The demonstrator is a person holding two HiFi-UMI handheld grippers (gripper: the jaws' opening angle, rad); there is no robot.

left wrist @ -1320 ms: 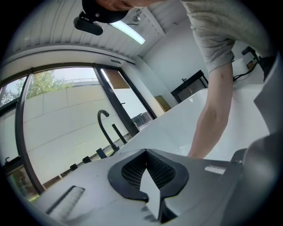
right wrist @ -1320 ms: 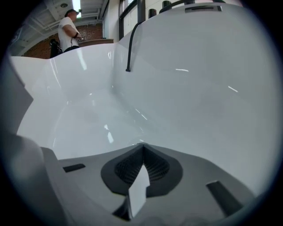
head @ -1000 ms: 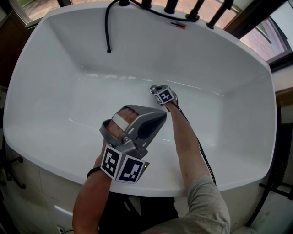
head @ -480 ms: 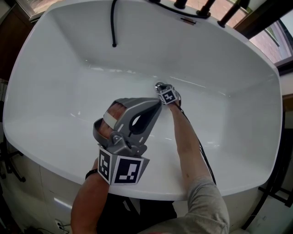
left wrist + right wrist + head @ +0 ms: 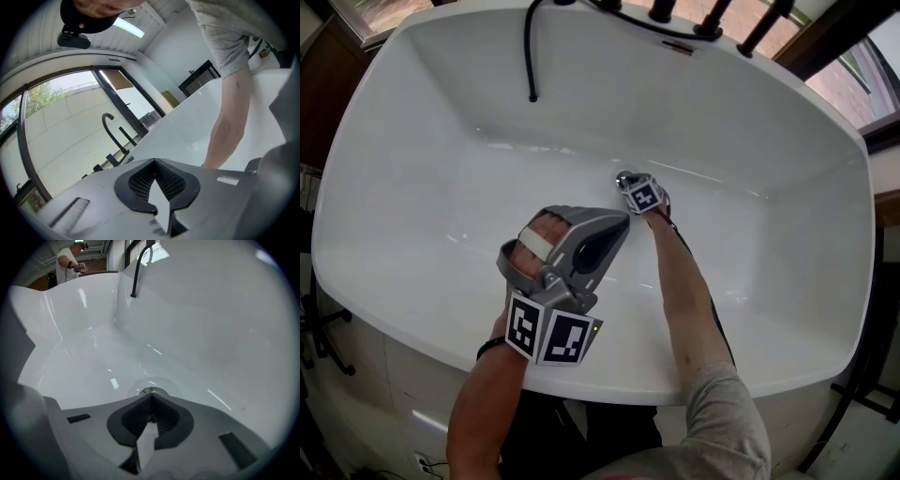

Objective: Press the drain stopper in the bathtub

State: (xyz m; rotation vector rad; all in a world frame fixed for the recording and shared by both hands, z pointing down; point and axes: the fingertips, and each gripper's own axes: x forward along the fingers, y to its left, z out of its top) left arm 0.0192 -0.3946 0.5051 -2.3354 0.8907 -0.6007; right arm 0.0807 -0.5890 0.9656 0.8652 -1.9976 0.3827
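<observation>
Since a moment ago the right gripper [image 5: 151, 398] has moved a little closer to the drain stopper [image 5: 150, 391], and the left gripper [image 5: 153, 160] has dipped a bit. The round shiny drain stopper sits in the floor of the white bathtub [image 5: 441, 187], near the far wall, right at the tips of the right gripper. The right fingers [image 5: 129, 420] are pressed together and hold nothing. The left fingers [image 5: 140, 183] are pressed together too, hold nothing, and hang over the near side of the tub. It looks like the pressing step is about to happen. Next, the closed tips need to push straight down on the middle of the stopper. A black hose [image 5: 528, 56] hangs down the far wall. No words can be read; a small red label [image 5: 675, 49] on the rim is too tiny.
</observation>
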